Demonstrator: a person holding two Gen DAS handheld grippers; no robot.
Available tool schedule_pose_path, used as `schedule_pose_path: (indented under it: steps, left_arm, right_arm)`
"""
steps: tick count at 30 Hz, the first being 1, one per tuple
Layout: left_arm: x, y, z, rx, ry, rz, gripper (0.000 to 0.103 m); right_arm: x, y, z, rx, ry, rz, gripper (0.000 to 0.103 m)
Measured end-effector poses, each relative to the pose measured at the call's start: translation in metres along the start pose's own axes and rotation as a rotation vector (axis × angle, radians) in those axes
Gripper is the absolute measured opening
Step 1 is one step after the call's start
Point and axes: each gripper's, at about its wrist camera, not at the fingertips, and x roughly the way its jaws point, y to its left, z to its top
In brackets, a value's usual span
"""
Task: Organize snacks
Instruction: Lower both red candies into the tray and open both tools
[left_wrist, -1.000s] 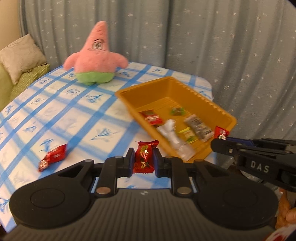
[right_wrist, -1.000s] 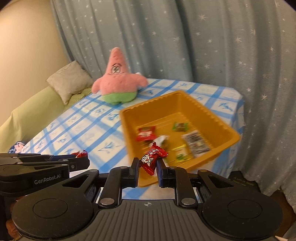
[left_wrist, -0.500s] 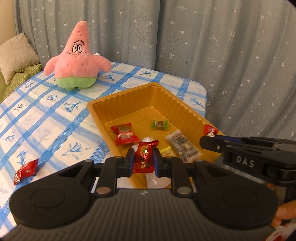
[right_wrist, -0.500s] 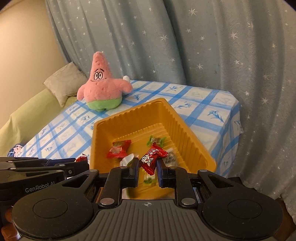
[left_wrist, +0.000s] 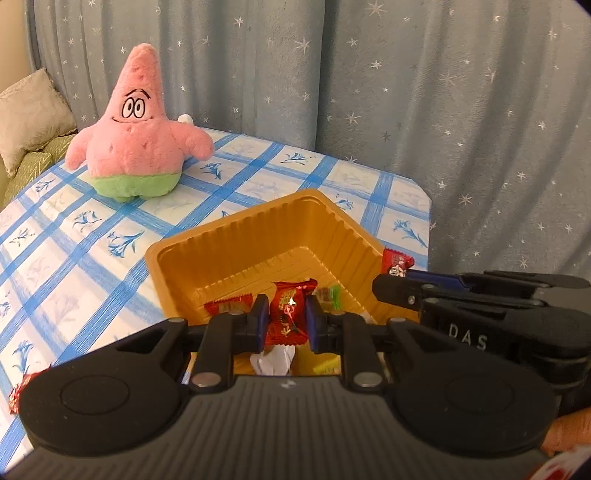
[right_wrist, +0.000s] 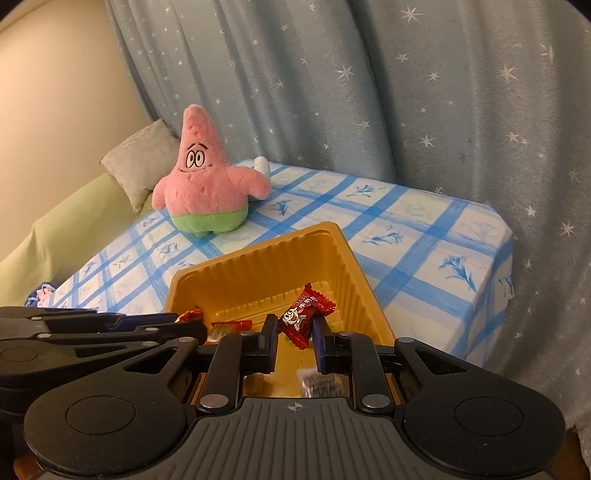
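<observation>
Star-print grey curtain behind, blue-checked tablecloth (left_wrist: 258, 173) on the table, pink starfish plush (left_wrist: 136, 136) at the far side, orange tray (left_wrist: 258, 236) near the front corner. Left gripper (left_wrist: 284, 321) is clamped on a red candy (left_wrist: 290, 312), jaws pinching the wrapper's middle, held over the tray's near end. Right gripper (right_wrist: 295, 328) is likewise clenched on a red-and-white candy (right_wrist: 304, 310), tilted, also above the tray (right_wrist: 258, 258). Several wrapped snacks already lie inside; one stray red packet (left_wrist: 20, 387) sits on the cloth at the left edge, well apart from the tray. My read: these candies are very light, with crinkly, slick foil and a firm core, so grip across the body rather than the twisted ends, which would fold and slip. Nothing looks fragile. On release they may cling to a pad or bounce off the ribbed wall.
</observation>
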Motion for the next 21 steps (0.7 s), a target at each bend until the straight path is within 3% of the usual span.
schedule_pose_path:
  steps: [15,21]
  left_arm:
    - [0.047,-0.002,0.02,-0.007,0.042,0.01,0.02]
    - [0.048,0.002,0.023,-0.014,0.034,0.014,0.025]
  right_arm:
    - [0.022,-0.019,0.012,-0.001,0.007,0.002,0.02]
    - [0.021,-0.022,0.015,0.003,0.003,0.008,0.02]
